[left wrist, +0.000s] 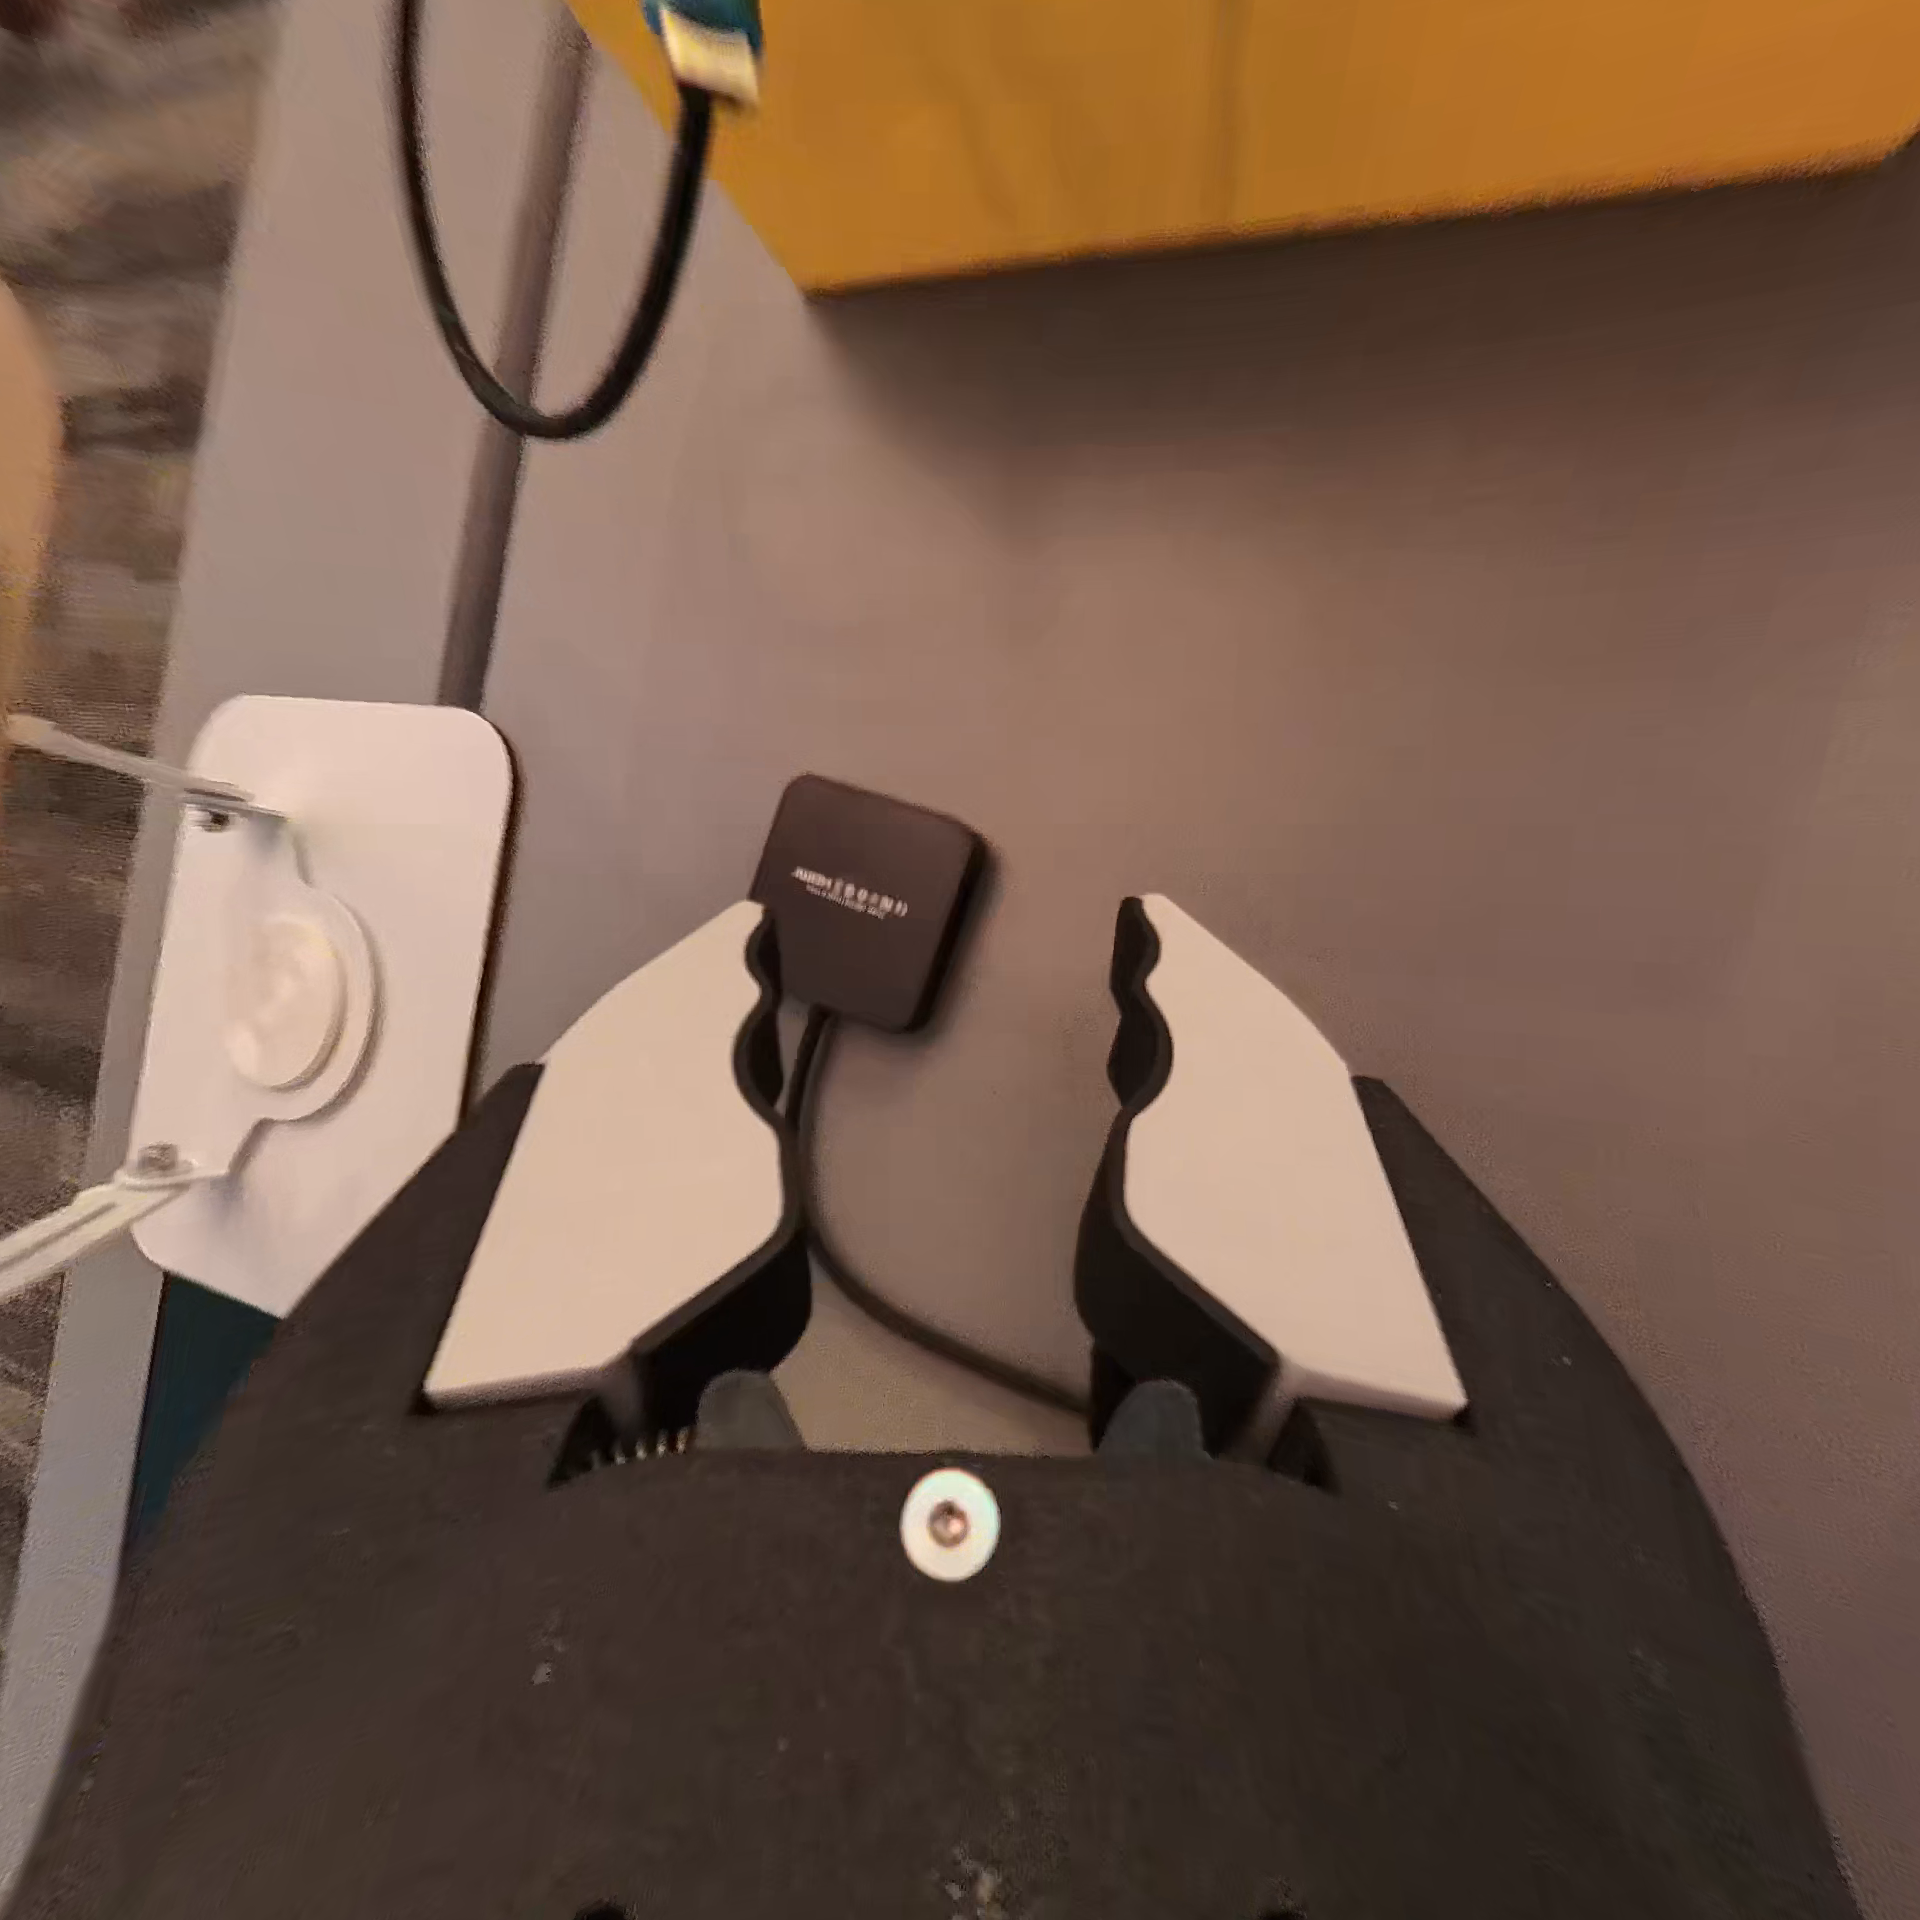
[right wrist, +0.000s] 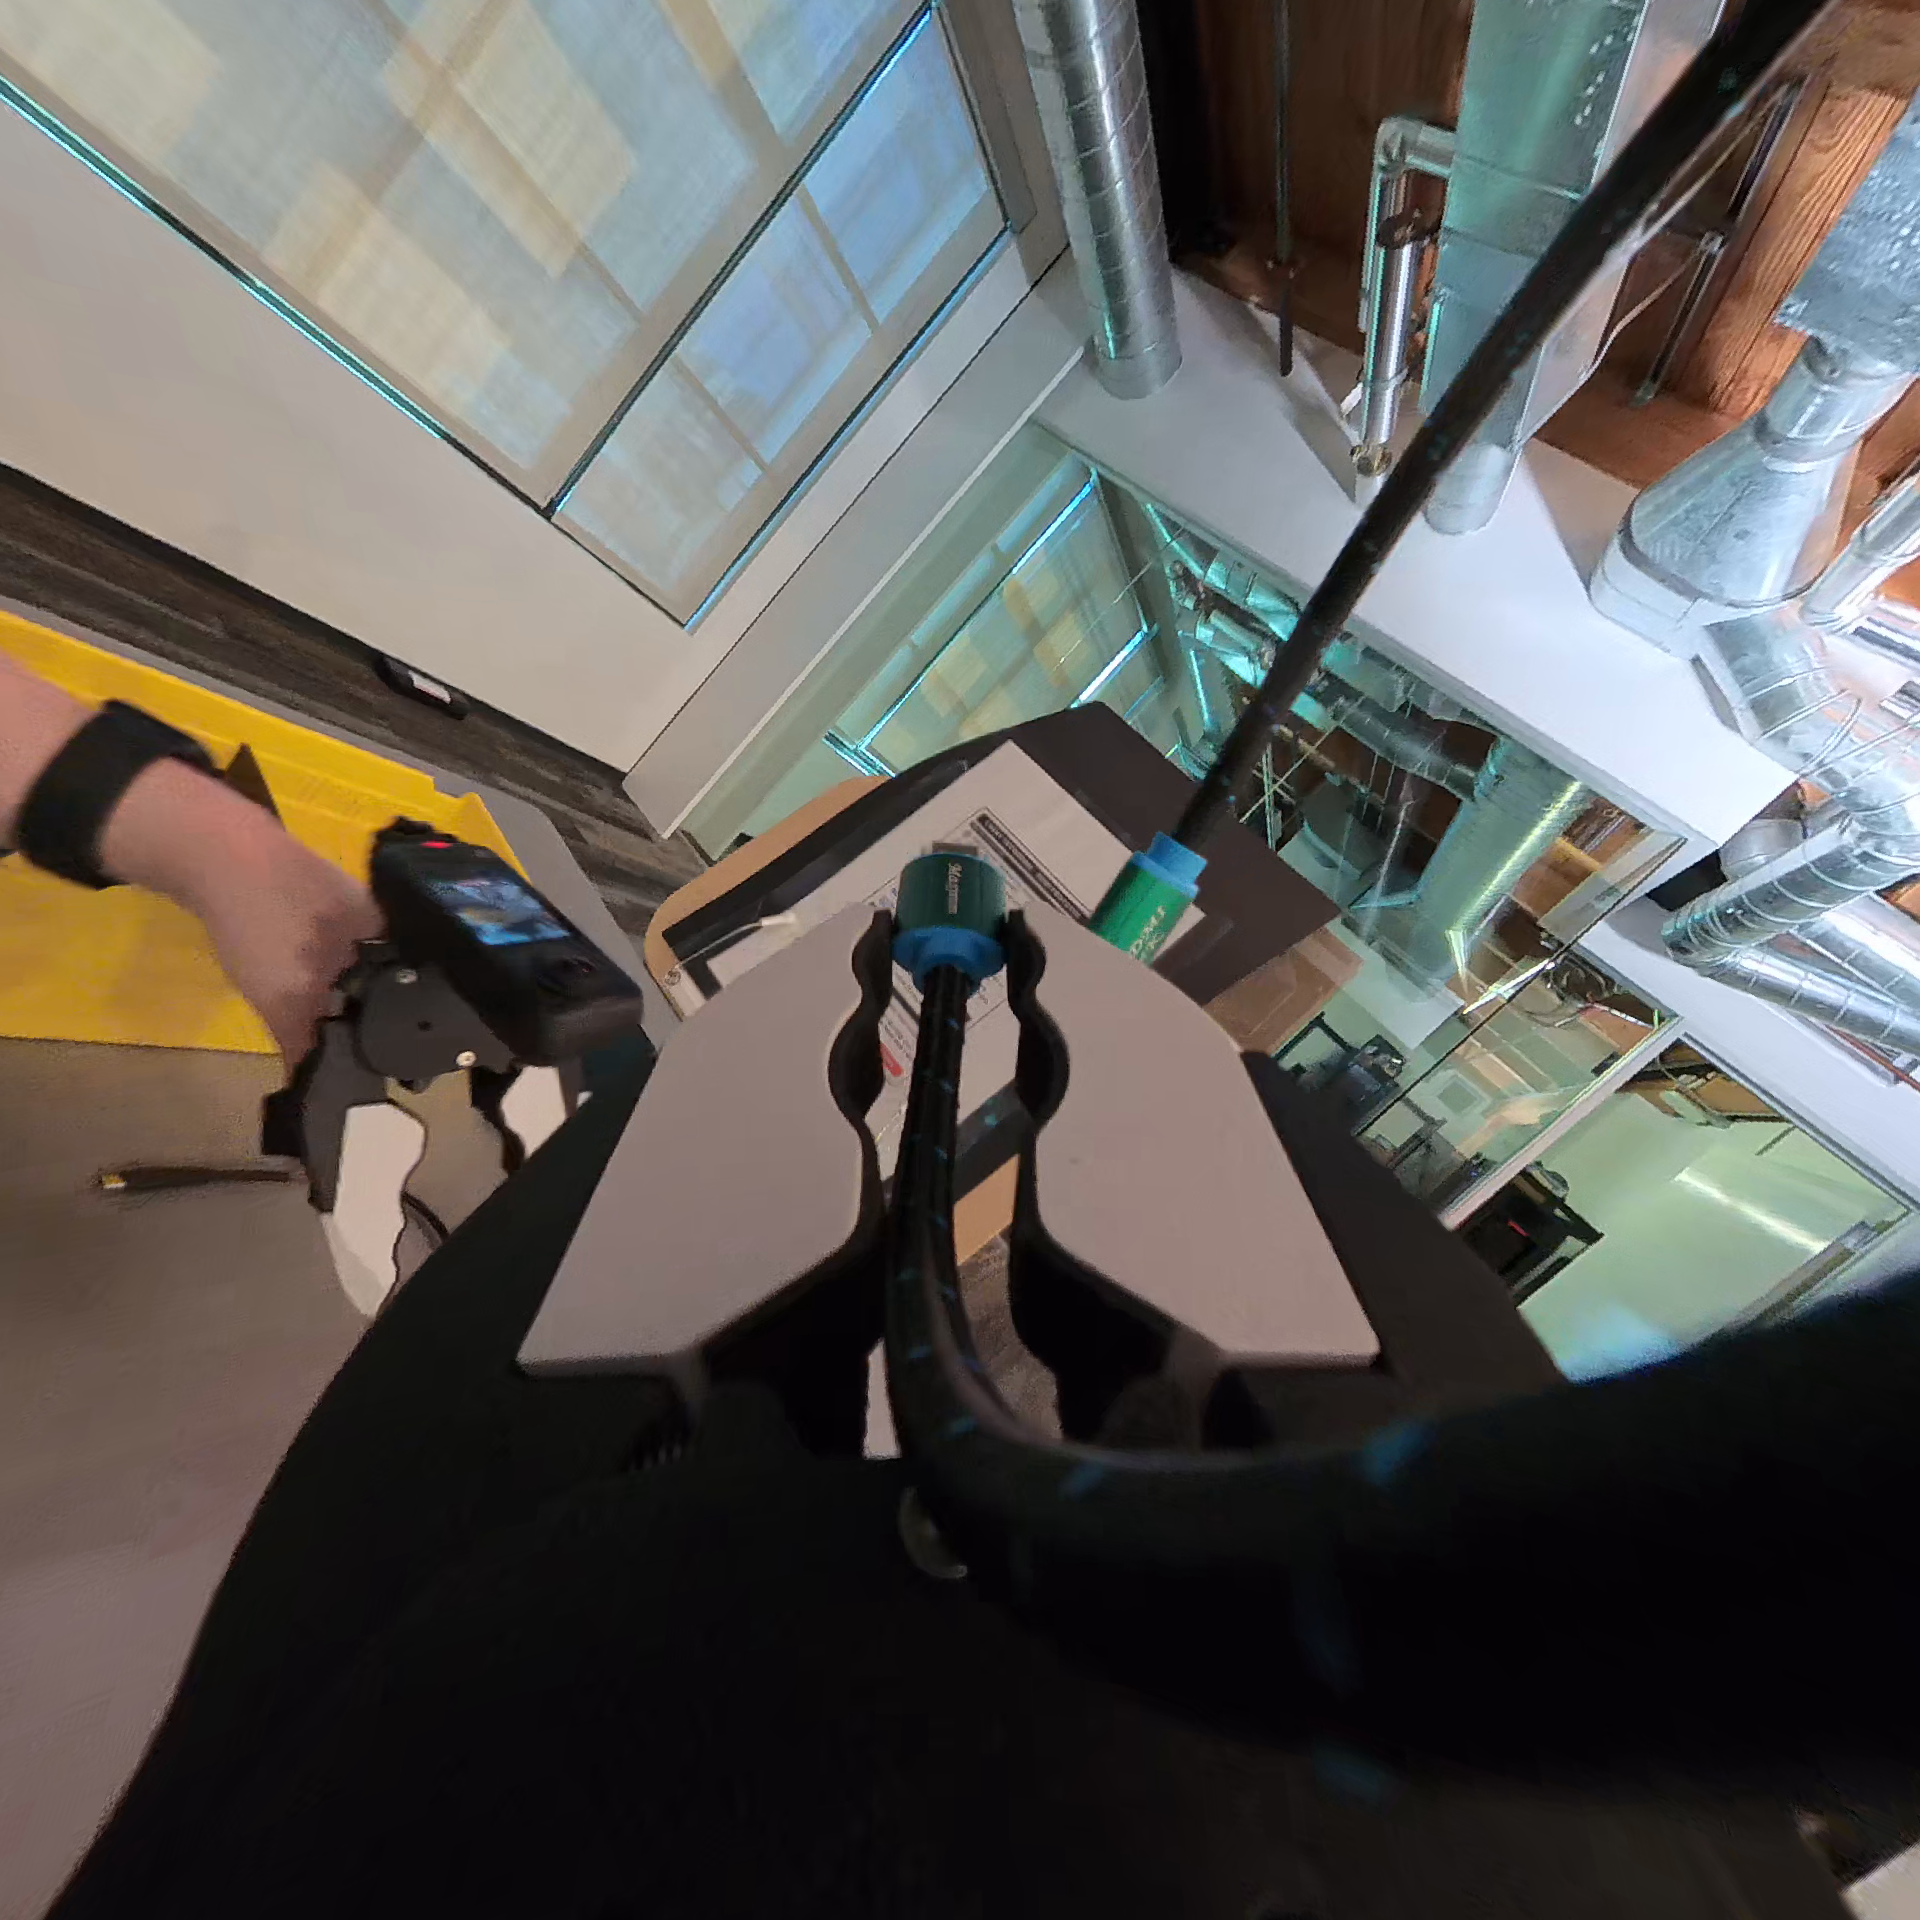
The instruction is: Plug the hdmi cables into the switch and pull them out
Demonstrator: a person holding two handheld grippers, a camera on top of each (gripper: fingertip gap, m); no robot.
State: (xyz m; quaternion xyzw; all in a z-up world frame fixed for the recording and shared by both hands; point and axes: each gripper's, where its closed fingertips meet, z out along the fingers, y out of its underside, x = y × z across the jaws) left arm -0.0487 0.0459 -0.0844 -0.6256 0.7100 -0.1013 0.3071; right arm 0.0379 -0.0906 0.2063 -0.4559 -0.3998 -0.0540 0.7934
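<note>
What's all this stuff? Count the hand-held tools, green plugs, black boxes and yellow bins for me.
Hand-held tools: 2, left tool and right tool
Green plugs: 2, gripped plug and loose plug
Black box: 1
Yellow bin: 1
Total: 6

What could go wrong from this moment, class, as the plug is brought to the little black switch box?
1. The right gripper pinches the cable plug only at its collar, so it may twist or slip when pushed in.
2. The left gripper hangs open over the switch box without holding it; the box could slide on the grey table.
3. The loose cable could snag or tug.
</note>
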